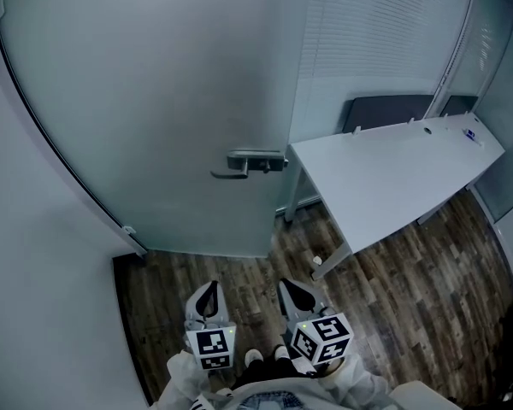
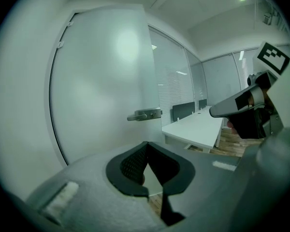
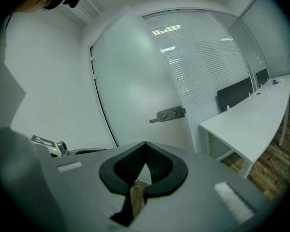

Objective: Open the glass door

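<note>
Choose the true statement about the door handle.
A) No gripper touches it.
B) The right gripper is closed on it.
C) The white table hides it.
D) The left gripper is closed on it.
A: the door handle stands free on the glass door; the left gripper and the right gripper sit apart from it, both shut and empty.
</note>
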Motion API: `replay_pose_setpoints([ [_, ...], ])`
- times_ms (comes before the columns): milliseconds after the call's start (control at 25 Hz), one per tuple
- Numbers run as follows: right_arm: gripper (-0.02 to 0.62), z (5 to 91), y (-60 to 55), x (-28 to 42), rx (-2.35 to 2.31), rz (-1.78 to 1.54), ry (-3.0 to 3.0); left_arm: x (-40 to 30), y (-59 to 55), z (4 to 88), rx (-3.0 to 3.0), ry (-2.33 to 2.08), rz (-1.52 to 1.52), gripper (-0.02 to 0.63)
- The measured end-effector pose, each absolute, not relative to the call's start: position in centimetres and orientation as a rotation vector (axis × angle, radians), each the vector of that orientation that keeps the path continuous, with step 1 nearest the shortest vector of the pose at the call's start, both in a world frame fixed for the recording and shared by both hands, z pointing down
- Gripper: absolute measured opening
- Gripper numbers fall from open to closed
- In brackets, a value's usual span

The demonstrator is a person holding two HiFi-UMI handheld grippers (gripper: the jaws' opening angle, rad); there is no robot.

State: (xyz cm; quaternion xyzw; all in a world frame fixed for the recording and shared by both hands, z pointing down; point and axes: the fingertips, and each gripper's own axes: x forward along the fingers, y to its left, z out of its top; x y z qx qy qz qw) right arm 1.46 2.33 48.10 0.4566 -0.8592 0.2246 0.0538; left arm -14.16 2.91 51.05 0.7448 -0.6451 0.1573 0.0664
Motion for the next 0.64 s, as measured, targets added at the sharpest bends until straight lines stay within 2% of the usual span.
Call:
replay_pose_setpoints([
  [640, 0.003, 54.3, 5.0, 4.6, 1.274, 0.951, -2.439, -8.4, 4.1, 54.3, 2.120, -1.850, 0.459, 0.002],
])
